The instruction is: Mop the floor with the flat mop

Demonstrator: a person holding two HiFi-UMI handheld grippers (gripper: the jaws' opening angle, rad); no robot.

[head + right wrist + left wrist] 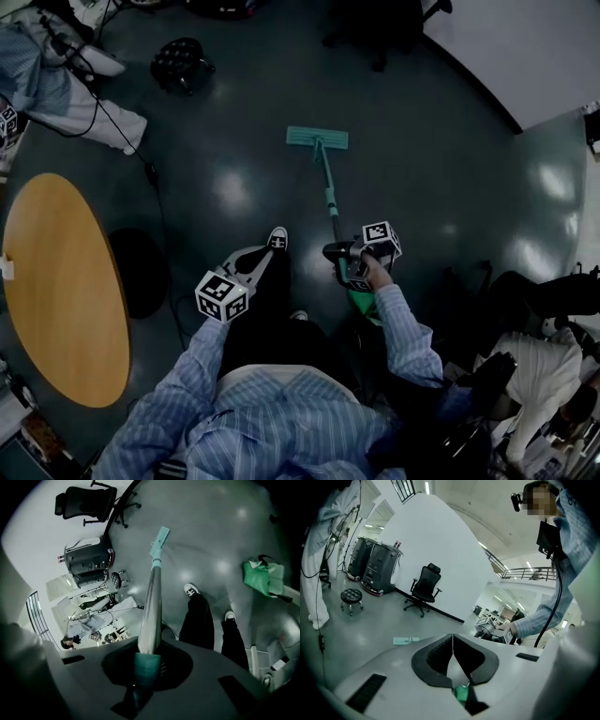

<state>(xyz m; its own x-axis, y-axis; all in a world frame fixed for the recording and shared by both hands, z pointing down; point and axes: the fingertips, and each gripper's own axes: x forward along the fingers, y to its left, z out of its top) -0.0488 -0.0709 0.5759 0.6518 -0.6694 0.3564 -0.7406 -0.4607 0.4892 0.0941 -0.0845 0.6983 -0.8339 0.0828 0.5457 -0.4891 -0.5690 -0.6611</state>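
Striped sleeves (192, 370): two, reaching forward, one toward each gripper.
Wooden table (66, 281): one, sitting far left, well apart from both grippers.
Left gripper (258, 264): jaws pressing together on nothing, hanging beside the leg (267, 314).
Flat mop (317, 138): one, pad lying flat on the floor (225, 187) ahead, handle (328, 192) slanting back.
Right gripper (339, 253): clamping the handle alone.
Stroke: likely going best keeping the pad flat, pushing evenly; bringing the left gripper onto the handle would be steadying it.
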